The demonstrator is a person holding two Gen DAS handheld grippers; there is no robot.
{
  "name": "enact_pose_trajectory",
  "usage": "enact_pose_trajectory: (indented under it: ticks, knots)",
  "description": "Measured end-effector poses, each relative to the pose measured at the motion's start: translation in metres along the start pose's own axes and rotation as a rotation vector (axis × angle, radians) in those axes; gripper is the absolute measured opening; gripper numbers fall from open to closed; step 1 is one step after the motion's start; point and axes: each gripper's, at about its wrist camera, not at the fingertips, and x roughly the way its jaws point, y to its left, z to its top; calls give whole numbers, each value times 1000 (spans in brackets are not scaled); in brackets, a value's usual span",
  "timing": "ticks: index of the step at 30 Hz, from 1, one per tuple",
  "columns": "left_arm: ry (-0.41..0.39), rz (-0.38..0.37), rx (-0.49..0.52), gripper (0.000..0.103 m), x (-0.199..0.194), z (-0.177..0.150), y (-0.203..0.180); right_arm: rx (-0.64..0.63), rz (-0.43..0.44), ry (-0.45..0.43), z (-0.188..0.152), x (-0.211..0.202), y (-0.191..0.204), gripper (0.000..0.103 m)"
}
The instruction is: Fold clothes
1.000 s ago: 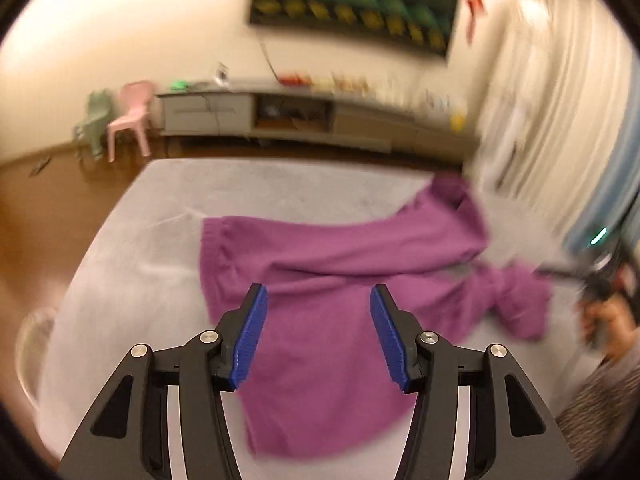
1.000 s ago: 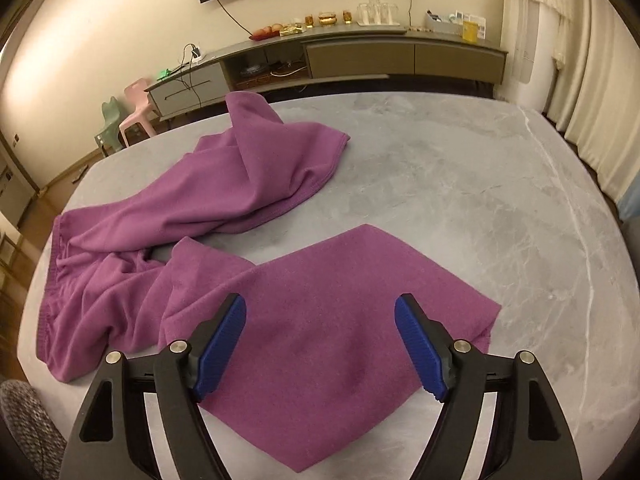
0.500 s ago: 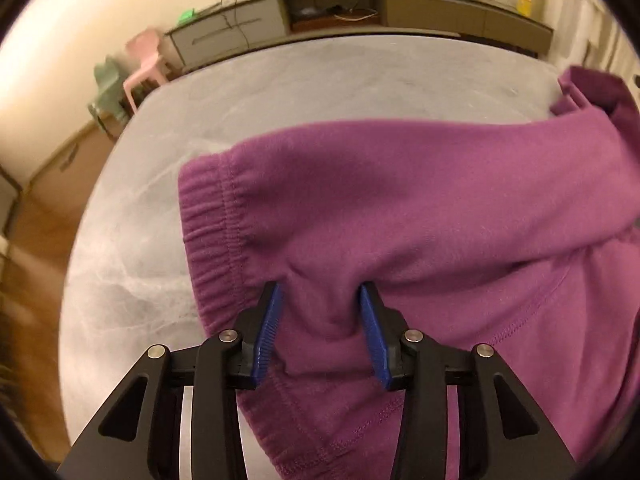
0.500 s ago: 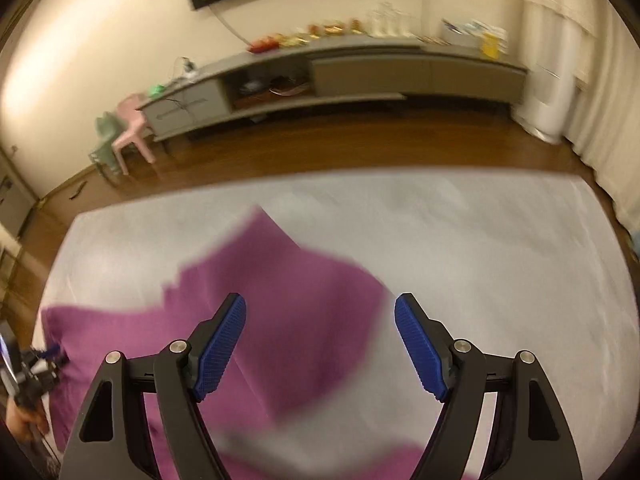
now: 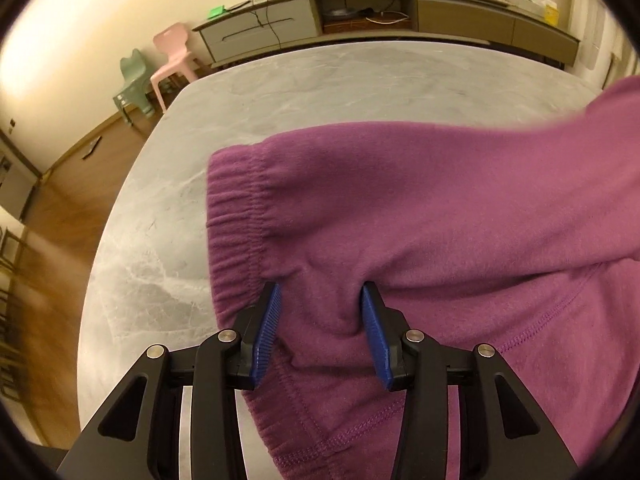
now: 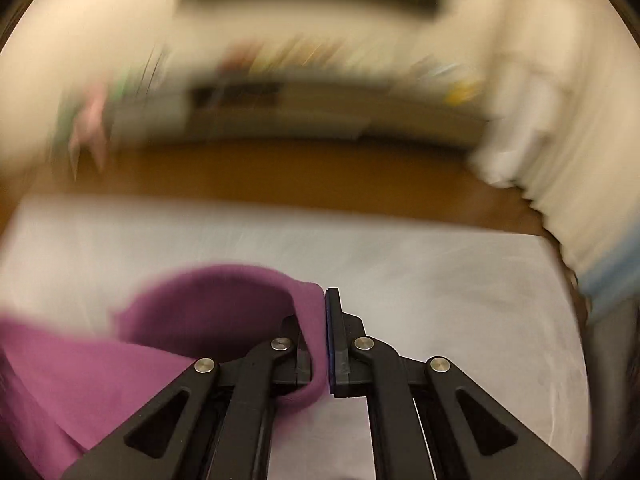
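Note:
Purple fleece pants (image 5: 420, 208) lie on a grey marble table (image 5: 168, 184), the ribbed waistband (image 5: 236, 216) toward the left. My left gripper (image 5: 320, 296) is half closed, its blue pads pressing into a bunched fold of fabric beside the waistband. In the blurred right wrist view my right gripper (image 6: 323, 300) is shut on an edge of the purple pants (image 6: 208, 320), which hang off to the left above the table (image 6: 440, 280).
A long grey sideboard (image 5: 400, 16) with dishes and glasses stands along the far wall. A pink chair (image 5: 174, 56) and a green chair (image 5: 132, 80) stand on the wooden floor beyond the table's left corner. White curtains (image 6: 552, 128) hang at the right.
My left gripper came down onto the pants by the waistband and narrowed around a fold. My right gripper closed on a fabric edge and is moving fast with it.

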Motion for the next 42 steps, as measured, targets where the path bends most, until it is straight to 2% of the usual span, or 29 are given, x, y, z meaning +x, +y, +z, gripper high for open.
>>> enact_pose_trajectory:
  ticks: [2, 3, 4, 5, 6, 8, 9, 10, 11, 13, 16, 19, 22, 23, 25, 26, 27, 28, 29, 30, 31, 32, 33, 34, 37, 40, 42]
  knots:
    - [4, 18, 18, 45, 5, 2, 5, 20, 12, -99, 4, -46, -1, 4]
    - [3, 32, 22, 50, 6, 2, 8, 23, 16, -128, 5, -57, 3, 4]
    - [6, 59, 13, 51, 7, 2, 14, 31, 30, -157, 6, -66, 11, 5]
    - [13, 85, -10, 51, 8, 2, 24, 29, 77, -158, 6, -66, 23, 13]
    - [20, 105, -27, 51, 10, 2, 31, -4, 184, -107, 6, -55, 41, 35]
    - [39, 166, -76, 51, 14, 2, 51, -117, 402, 85, 2, -19, 72, 66]
    - [49, 175, -97, 51, 16, 1, 60, -150, 380, 120, -4, -6, 79, 66]
    - [53, 174, -108, 51, 17, 1, 66, -163, 311, 112, -8, 4, 78, 66]
    - [55, 174, -110, 51, 18, 0, 68, -146, 285, 99, -10, 11, 70, 66]
    - [51, 168, -84, 51, 15, 0, 65, -47, 262, 91, -14, 23, 43, 69]
    - [35, 169, -36, 51, 10, 0, 54, 67, 207, 144, -19, 58, 2, 73]
    - [34, 165, -8, 51, 11, 3, 51, 103, 200, 189, -25, 96, -12, 73]
    - [49, 148, -11, 52, 23, 7, 63, 139, 254, 220, -39, 115, -11, 73]
    - [53, 140, -21, 52, 23, 8, 66, 142, 290, 245, -40, 119, -4, 73]
    - [58, 145, -41, 54, 26, 9, 76, 155, 365, 276, -40, 116, 10, 65]
    - [61, 155, -50, 54, 27, 8, 79, 168, 449, 278, -39, 106, 20, 59]
    - [67, 179, -66, 55, 28, 7, 85, 178, 603, 268, -35, 91, 33, 59]
    - [72, 197, -74, 55, 29, 8, 89, 177, 807, 257, -31, 73, 48, 59]
    - [78, 222, -83, 55, 30, 7, 92, 154, 890, 243, -30, 62, 54, 60]
    - [81, 245, -82, 55, 31, 6, 93, 104, 913, 211, -27, 50, 61, 64]
    - [83, 256, -77, 55, 31, 6, 92, 54, 856, 174, -26, 42, 62, 69]
    - [83, 258, -72, 55, 30, 6, 91, 33, 777, 152, -26, 41, 59, 78]
    - [82, 261, -58, 54, 30, 6, 87, 30, 683, 152, -28, 47, 52, 79]
    - [80, 264, -46, 54, 29, 6, 84, 50, 601, 176, -33, 57, 41, 79]
    - [75, 254, -19, 53, 26, 5, 77, 125, 428, 290, -59, 88, 9, 79]
    - [70, 251, -1, 53, 25, 4, 71, 112, 332, 363, -86, 104, -2, 79]
    - [67, 258, 6, 53, 24, 2, 68, 87, 313, 407, -96, 116, 3, 79]
